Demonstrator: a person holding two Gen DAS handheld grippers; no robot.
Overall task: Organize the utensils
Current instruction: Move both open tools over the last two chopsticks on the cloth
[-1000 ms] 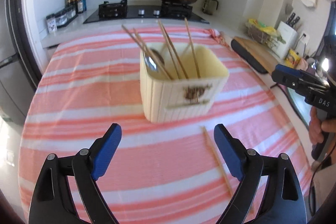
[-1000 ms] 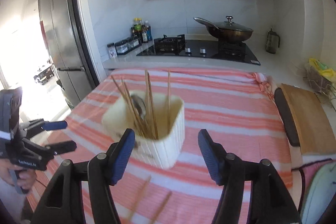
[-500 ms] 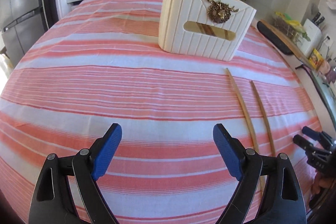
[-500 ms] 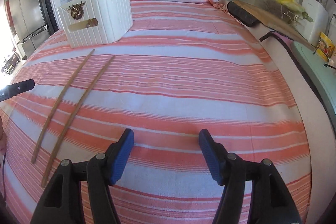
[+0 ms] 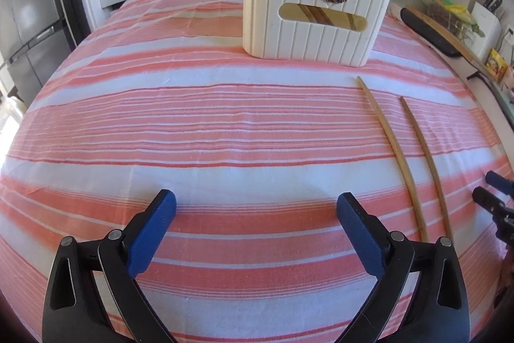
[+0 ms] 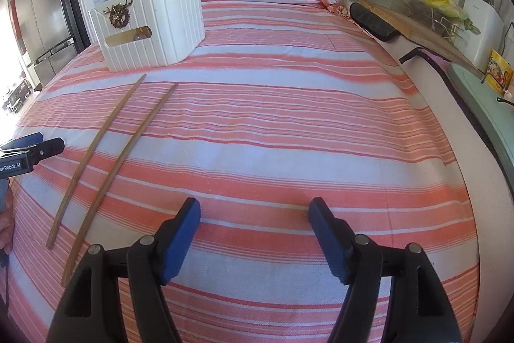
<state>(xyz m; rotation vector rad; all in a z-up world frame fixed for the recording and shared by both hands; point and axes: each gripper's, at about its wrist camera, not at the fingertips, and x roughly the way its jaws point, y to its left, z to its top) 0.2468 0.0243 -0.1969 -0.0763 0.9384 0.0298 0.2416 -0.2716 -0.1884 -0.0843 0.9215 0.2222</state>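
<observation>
- Left wrist view: the left gripper, jaws opening and empty, hovers over the striped cloth. Two thin wooden chopsticks lie to its right, before the cream ribbed utensil holder.
- Right wrist view: the right gripper, jaws opening, nothing between them. The chopsticks lie to its left; light, stiff, likely to roll, so best pinched mid-shaft.

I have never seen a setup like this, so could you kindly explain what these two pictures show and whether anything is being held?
There is no robot: a person holds a two-finger gripper in each hand, each with a fisheye camera looking along its blue fingers. One picture looks out from the left gripper, the other from the right gripper. Both hover over a striped tablecloth, jaws opening, nothing between them. Two chopsticks lie loose on the cloth between the grippers. Behind stands a white utensil holder with more sticks inside. Nothing is held.
</observation>
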